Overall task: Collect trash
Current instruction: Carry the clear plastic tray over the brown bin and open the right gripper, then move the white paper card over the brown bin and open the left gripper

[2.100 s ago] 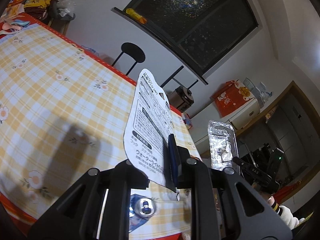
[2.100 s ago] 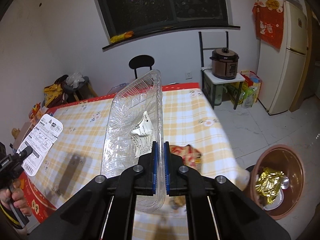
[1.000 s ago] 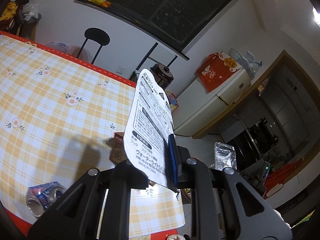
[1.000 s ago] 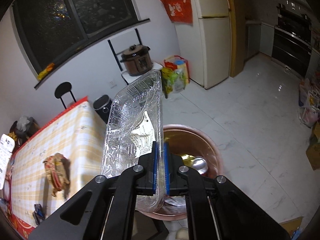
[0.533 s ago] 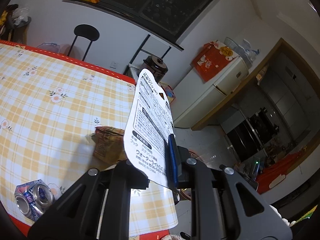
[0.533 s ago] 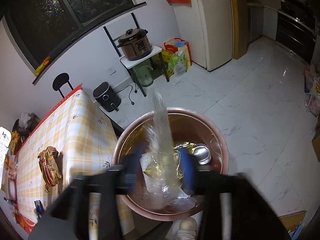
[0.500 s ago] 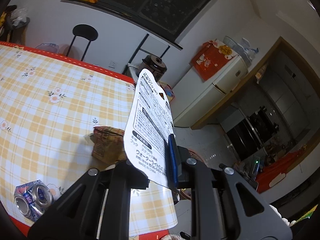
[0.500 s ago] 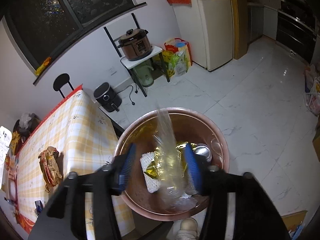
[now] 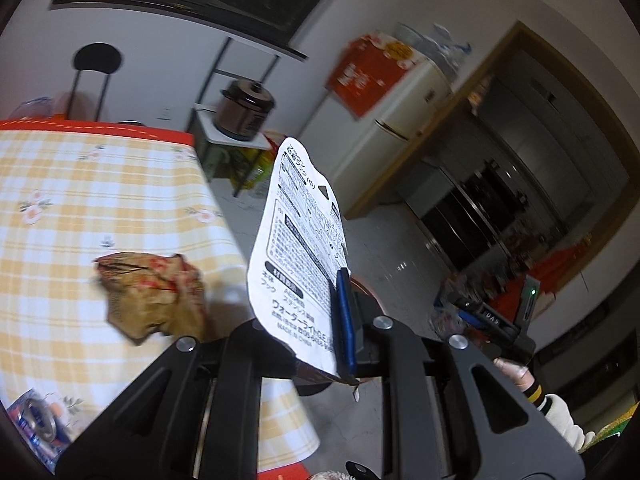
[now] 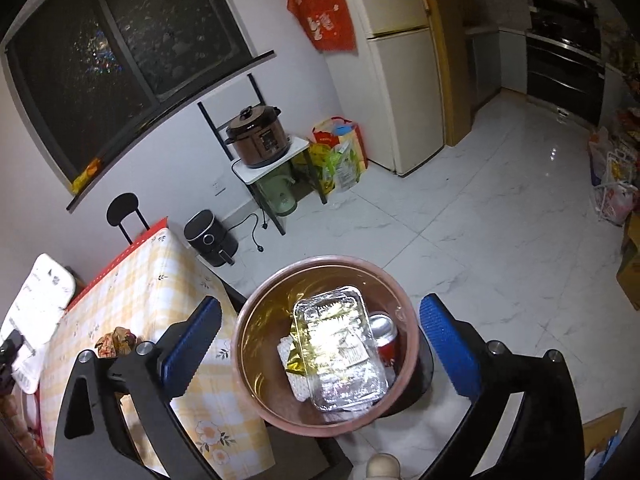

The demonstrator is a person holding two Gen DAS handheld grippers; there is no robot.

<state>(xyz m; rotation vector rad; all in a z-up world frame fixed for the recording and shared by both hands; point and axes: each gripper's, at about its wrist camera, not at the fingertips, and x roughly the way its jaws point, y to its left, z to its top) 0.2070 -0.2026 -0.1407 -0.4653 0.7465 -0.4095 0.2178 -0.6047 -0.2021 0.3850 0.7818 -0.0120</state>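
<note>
My left gripper [image 9: 340, 320] is shut on a white printed package card [image 9: 298, 256], held upright past the table's right end. The card also shows at the left edge of the right wrist view [image 10: 40, 304]. My right gripper [image 10: 320, 348] is open and empty above a round pinkish-brown bin [image 10: 408, 328]. A clear plastic tray [image 10: 340, 352] lies in the bin on gold foil, a can and other trash. A crumpled brown-red wrapper [image 9: 152, 292] lies on the yellow checked table [image 9: 60, 208]. Crushed cans [image 9: 32, 428] lie at the table's near edge.
A rice cooker [image 10: 258, 136] sits on a small rack by the wall, an air fryer [image 10: 208, 238] on the floor beside it. A fridge [image 10: 400, 72] and bags [image 10: 340, 156] stand behind. A black stool [image 10: 124, 212] is at the table's far side.
My right gripper moved from the table to over the bin, opened and let the clear tray drop into it. My left gripper swung toward the bin, still holding the card.
</note>
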